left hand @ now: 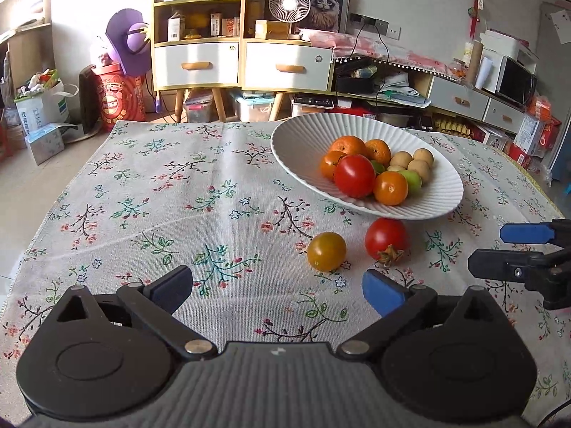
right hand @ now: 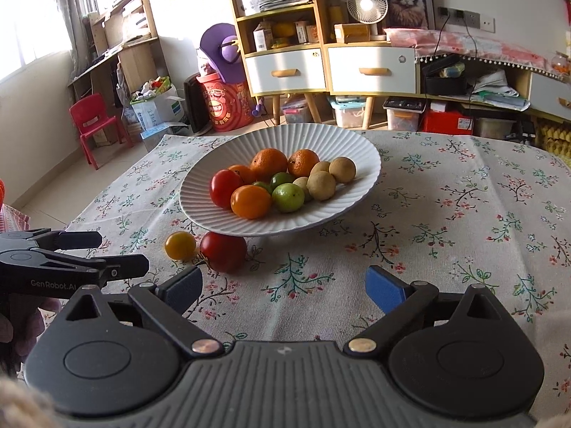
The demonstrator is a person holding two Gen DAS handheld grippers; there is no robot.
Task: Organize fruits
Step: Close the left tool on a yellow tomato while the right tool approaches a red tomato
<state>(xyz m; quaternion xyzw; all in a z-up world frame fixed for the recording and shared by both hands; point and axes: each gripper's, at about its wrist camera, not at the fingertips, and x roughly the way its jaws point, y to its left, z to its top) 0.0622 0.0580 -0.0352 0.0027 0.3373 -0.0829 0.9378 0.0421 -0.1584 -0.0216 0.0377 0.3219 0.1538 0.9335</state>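
The left gripper [left hand: 277, 290] is hovering low over the floral tablecloth [left hand: 178, 214] with its fingers spread wide and nothing between them, and the right gripper [right hand: 283, 287] is standing likewise apart and empty just to its right. Ahead of the left gripper and slightly to its right, a yellow-orange tomato [left hand: 326, 251] is lying loose on the cloth, near its blue fingertip, with a red tomato [left hand: 386, 238] just beyond and right of it, stem end down and tucked against the underside of the white ribbed bowl [left hand: 299, 142]. From the right gripper both are lying ahead and to the left. I judge the left the nearer hand for the yellow one; being round, it offers no long axis to line up with. Farther out, the bowl is holding a red tomato, tangerines [right hand: 268, 163], an orange tomato, green fruits [right hand: 288, 197] and tan longans [right hand: 342, 169].
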